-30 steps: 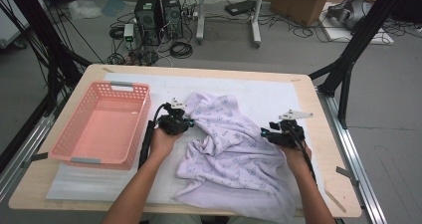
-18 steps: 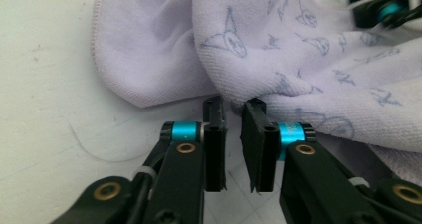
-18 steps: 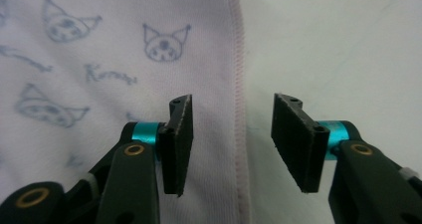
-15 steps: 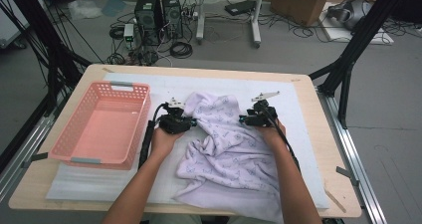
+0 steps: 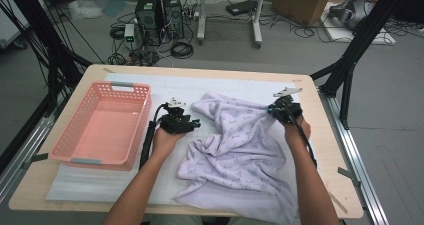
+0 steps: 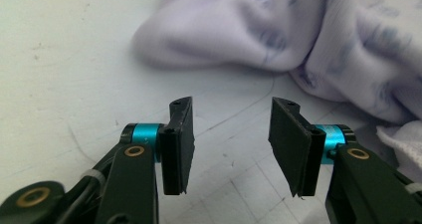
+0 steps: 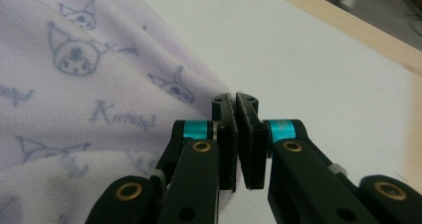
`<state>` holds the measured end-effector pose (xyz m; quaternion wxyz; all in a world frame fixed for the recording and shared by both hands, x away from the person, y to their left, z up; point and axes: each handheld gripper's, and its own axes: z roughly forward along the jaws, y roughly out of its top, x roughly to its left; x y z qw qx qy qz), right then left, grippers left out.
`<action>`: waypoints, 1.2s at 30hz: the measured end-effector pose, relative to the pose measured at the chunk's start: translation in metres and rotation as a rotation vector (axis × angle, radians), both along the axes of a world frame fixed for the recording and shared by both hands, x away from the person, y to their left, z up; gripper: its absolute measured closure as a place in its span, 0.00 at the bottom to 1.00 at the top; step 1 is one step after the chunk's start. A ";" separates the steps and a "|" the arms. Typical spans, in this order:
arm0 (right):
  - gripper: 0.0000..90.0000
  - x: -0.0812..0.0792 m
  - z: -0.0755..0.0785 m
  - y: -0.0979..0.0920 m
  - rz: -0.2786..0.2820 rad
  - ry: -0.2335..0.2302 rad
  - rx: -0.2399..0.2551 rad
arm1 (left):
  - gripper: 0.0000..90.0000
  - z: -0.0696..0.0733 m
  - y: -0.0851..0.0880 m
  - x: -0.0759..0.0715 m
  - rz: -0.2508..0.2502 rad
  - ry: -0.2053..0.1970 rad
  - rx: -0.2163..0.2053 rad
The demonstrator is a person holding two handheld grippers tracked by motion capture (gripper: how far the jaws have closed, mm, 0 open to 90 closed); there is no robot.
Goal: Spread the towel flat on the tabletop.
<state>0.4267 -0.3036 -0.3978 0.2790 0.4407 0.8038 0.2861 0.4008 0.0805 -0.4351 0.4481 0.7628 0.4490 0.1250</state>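
A lilac cloth [image 5: 235, 150] printed with cartoon faces lies crumpled on the white mat [image 5: 165, 85], hanging over the table's near edge. My left gripper [image 5: 196, 124] rests on the mat just left of the cloth. Its jaws have just been opening, and in the left gripper view the gripper [image 6: 233, 109] stands open over bare mat, the cloth's fold [image 6: 234, 35] a little ahead. My right gripper [image 5: 272, 110] is at the cloth's far right corner. Its jaws have just been closing, and the gripper [image 7: 234, 102] is shut on the cloth's [image 7: 74, 84] edge.
A pink plastic basket [image 5: 102, 125] sits on the left of the mat, close beside my left forearm. The table's wooden edge [image 5: 325, 130] runs just right of my right hand. Black frame posts, computers and cables stand on the floor beyond.
The right gripper went in over the cloth, then back to the right with the cloth's corner, stretching it out. The left gripper opened and let go of the cloth without moving.
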 end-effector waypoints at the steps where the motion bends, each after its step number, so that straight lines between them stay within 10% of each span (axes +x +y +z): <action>1: 0.97 -0.003 0.002 -0.008 -0.028 -0.002 -0.009 | 0.59 0.000 -0.001 0.000 0.004 -0.001 -0.011; 5: 0.97 -0.015 0.001 -0.031 -0.133 0.006 -0.075 | 0.60 -0.002 -0.006 0.002 0.004 0.011 -0.038; 11: 0.79 -0.027 -0.011 -0.043 -0.177 0.013 -0.013 | 0.65 -0.002 -0.015 0.010 -0.011 -0.012 -0.045; 21: 0.70 -0.051 0.010 -0.030 -0.067 -0.058 0.048 | 0.70 -0.010 -0.051 0.029 -0.047 0.050 -0.046; 36: 0.67 -0.075 -0.015 -0.036 -0.011 -0.074 0.082 | 0.48 -0.002 -0.144 0.042 -0.284 0.070 0.143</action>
